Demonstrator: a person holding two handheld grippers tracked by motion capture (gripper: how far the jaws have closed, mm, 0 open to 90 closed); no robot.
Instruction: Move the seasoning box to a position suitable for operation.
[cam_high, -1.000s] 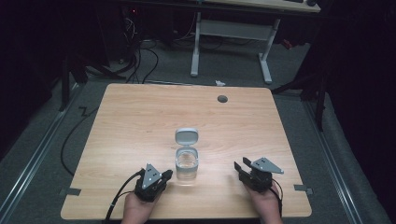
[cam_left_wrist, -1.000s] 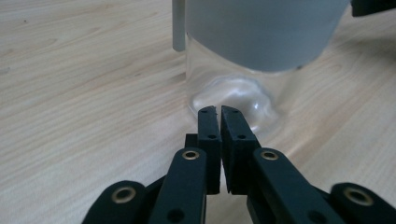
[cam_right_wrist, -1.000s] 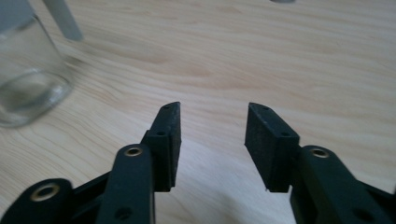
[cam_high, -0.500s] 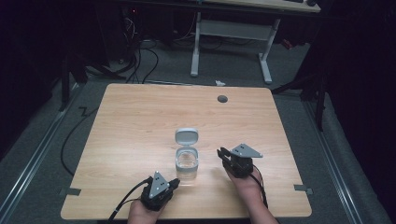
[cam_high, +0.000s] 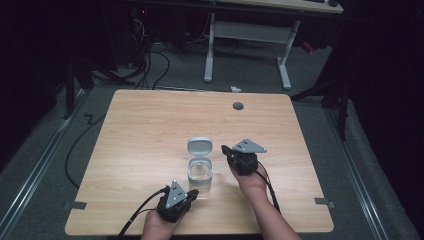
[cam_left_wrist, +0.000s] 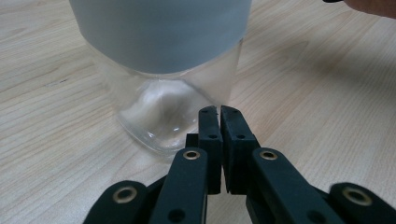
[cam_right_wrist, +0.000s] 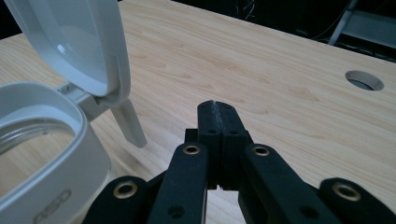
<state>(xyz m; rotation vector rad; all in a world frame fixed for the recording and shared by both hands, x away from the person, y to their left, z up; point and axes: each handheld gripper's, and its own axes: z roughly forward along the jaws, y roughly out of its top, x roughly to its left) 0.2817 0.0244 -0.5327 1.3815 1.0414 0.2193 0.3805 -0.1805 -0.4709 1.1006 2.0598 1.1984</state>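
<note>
Glass jar (cam_high: 200, 171) sits near the front-centre of the wooden table (cam_high: 150, 130), hinged grey lid (cam_high: 199, 146) flipped open and standing up behind the mouth

Left gripper (cam_high: 191, 193) is at the jar's near side, jaws pressed together on nothing, tips just beside the base but apart from the glass as far as the left gripper view shows. Right gripper (cam_high: 224, 149) is just right of the lid, jaws also closed and empty, tips pointing at the hinge area

Handling, my read:
- clear body with a thick base, grey collar (cam_left_wrist: 161, 32) round the top: rigid, probably moderately heavy, fragile if tipped or knocked
- smooth glass likely slippery under hard jaws; the collar or rim looks like the safer grip, across two opposite walls
- lid looks like light plastic on a small hinge; the latch tab (cam_right_wrist: 130, 123) hanging under its edge is the obvious thing to push or pinch
- pushing the lid one-handed could slide or tip the jar, so bracing the body with the other gripper seems sensible

Hard to make out:
- jar looks empty from above, but reflections make it uncertain
- left gripper view cuts off the jar above the collar
- right gripper view cuts off the lid top and most of the rim; embossed lettering on the rim is partly cut, unreadable
- hinge detail mostly hidden behind the lid
</note>
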